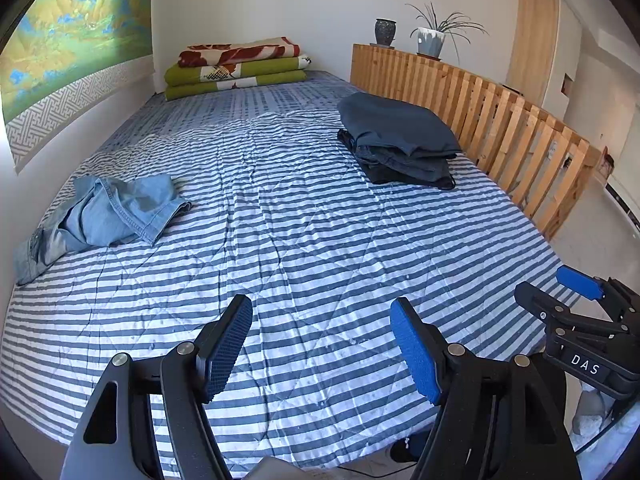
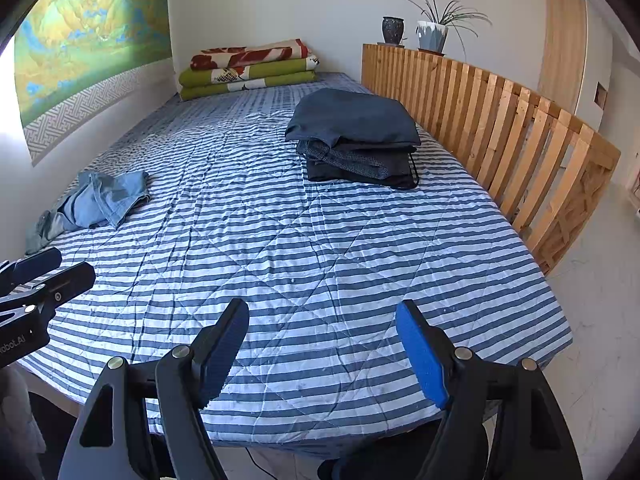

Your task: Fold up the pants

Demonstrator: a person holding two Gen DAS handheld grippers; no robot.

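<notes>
Light blue denim pants lie crumpled on the left side of the striped bed, close to the wall; the right wrist view shows them at the left too. A stack of folded dark pants rests on the right side by the wooden rail, also in the right wrist view. My left gripper hovers open over the bed's near edge, nothing between its blue pads. My right gripper is open and empty as well, and appears at the right in the left wrist view.
A wooden slatted rail runs along the bed's right side with two plant pots on top. Folded green and red blankets lie at the far end. A wall with a landscape hanging borders the left.
</notes>
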